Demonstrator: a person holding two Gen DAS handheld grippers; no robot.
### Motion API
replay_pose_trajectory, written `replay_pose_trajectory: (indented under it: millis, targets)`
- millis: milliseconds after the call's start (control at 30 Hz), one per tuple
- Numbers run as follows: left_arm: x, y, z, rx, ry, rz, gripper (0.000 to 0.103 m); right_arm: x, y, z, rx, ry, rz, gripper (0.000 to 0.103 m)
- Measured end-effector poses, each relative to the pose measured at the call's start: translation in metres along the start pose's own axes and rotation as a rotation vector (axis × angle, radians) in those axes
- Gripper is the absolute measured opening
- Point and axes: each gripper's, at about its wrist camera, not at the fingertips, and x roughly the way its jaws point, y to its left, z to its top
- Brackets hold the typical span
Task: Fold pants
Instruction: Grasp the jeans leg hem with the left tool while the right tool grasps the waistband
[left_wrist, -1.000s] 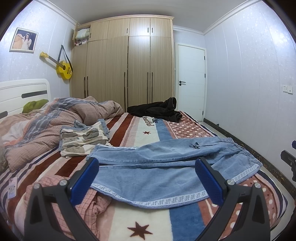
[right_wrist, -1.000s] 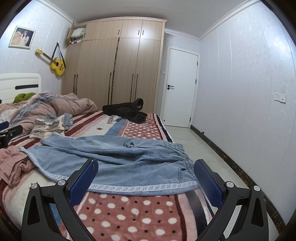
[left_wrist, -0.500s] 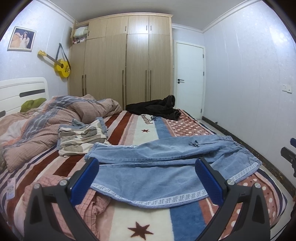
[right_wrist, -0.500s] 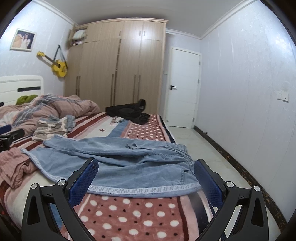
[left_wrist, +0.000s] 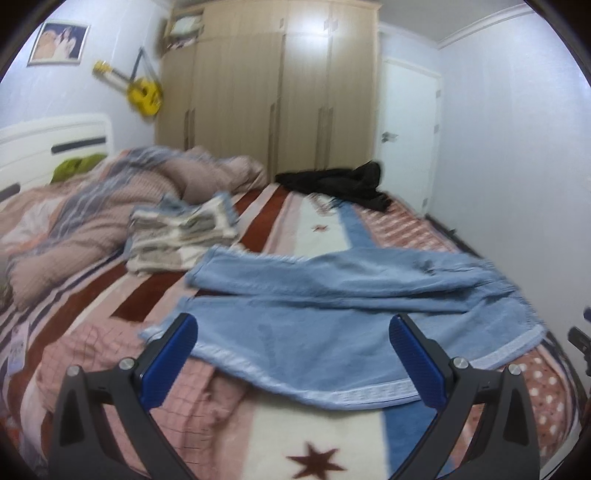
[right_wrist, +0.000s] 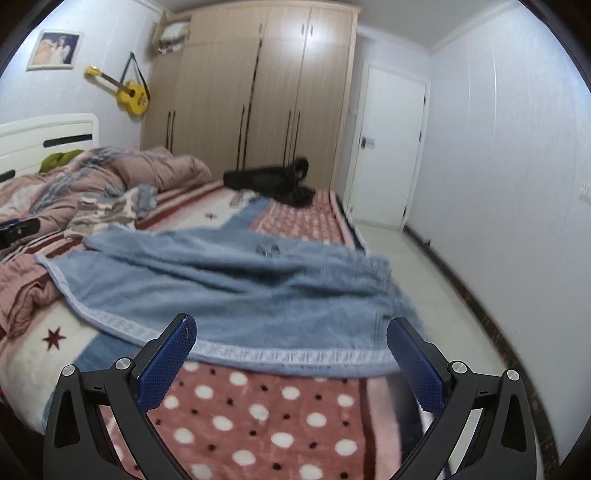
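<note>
Light blue denim pants (left_wrist: 332, 306) lie flat across the patterned bed blanket (left_wrist: 325, 435), legs to the left, waistband to the right, one leg folded over the other. A white patterned stripe runs along the near edge. My left gripper (left_wrist: 293, 354) is open and empty, above the near hem edge at the leg end. My right gripper (right_wrist: 291, 354) is open and empty, above the near edge at the waist end of the pants (right_wrist: 236, 288). Both views are blurred.
A folded patterned garment (left_wrist: 181, 236) lies beyond the legs. A crumpled pink duvet (left_wrist: 92, 206) fills the left of the bed. A black jacket (left_wrist: 332, 184) lies at the far end. The bed edge drops to the tiled floor (right_wrist: 436, 295) on the right.
Both grippers have moved forward and down toward the near edge of the pants, which now look larger. Their jaws stay open. The pants have not moved.
</note>
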Motion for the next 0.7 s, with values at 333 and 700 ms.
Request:
replay_pose_trajectory:
  millis: [333, 700]
  targets:
    - [0.074, 0.073, -0.024, -0.220, 0.237, 0.054, 0.101, 0.069, -0.044, -0.040, 0.209, 0.159, 0.133, 0.098]
    - [0.107, 0.089, -0.029, -0.367, 0.327, 0.027, 0.076, 0.098, -0.060, -0.060, 0.349, 0.267, 0.177, 0.079]
